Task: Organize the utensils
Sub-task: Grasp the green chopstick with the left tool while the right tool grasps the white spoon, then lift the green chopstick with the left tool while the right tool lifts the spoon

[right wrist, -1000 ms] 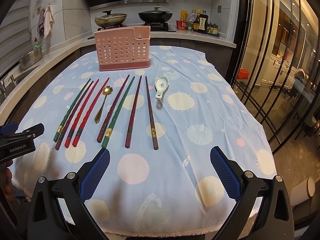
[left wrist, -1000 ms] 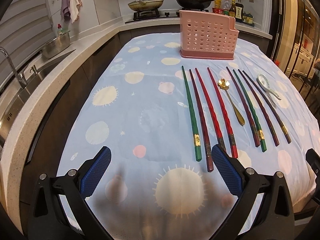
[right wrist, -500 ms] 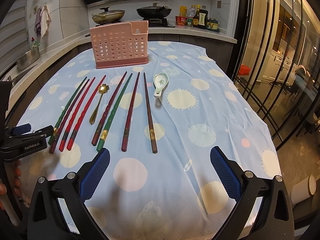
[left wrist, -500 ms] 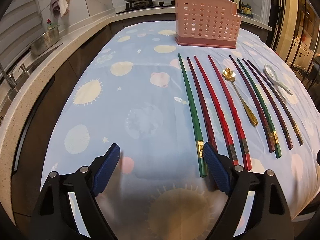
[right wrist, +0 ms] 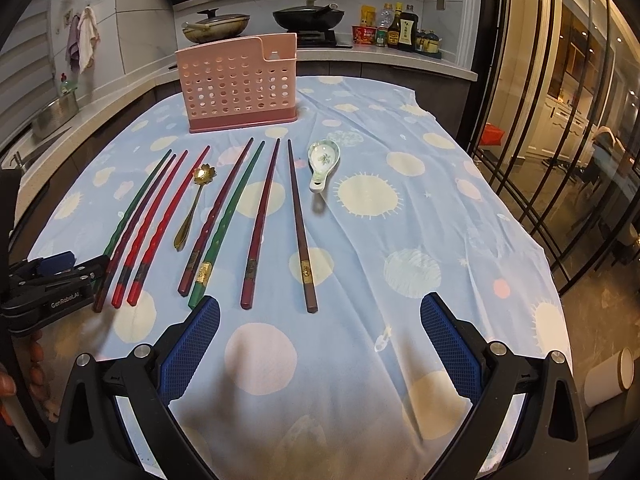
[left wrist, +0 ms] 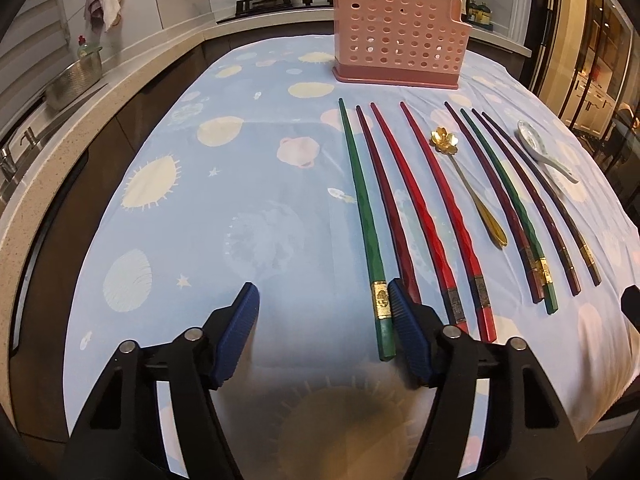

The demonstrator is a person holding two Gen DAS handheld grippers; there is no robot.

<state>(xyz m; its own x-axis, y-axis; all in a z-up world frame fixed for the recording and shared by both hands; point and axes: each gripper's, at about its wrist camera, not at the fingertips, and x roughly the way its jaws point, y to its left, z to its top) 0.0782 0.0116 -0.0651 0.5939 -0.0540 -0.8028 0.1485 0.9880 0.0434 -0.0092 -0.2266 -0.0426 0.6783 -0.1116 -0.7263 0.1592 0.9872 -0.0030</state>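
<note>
Your chopsticks (left wrist: 416, 204) lie in a fan on the cloth (left wrist: 240, 208), tips toward the pink holder (left wrist: 400, 32) at 12 o'clock, gold spoon (left wrist: 466, 182) among them, white spoon (right wrist: 322, 162) at the right end. Your left gripper (left wrist: 322, 312) has just been closing; its jaws are still apart, nothing between them, right pad beside the green chopstick (left wrist: 366, 228). Your right gripper (right wrist: 320, 328) gapes wide over bare cloth at 6 o'clock

Left gripper (left wrist: 322, 312) low over near edge of tablecloth (left wrist: 248, 216), jaws just been closing, nothing between them; right pad beside butt of green chopstick (left wrist: 366, 232); dark red and red chopsticks alongside; gold flower spoon (left wrist: 468, 184) mid-row; ceramic spoon (left wrist: 540, 150) toward right edge; pink perforated holder (left wrist: 396, 36) at far edge.
</note>
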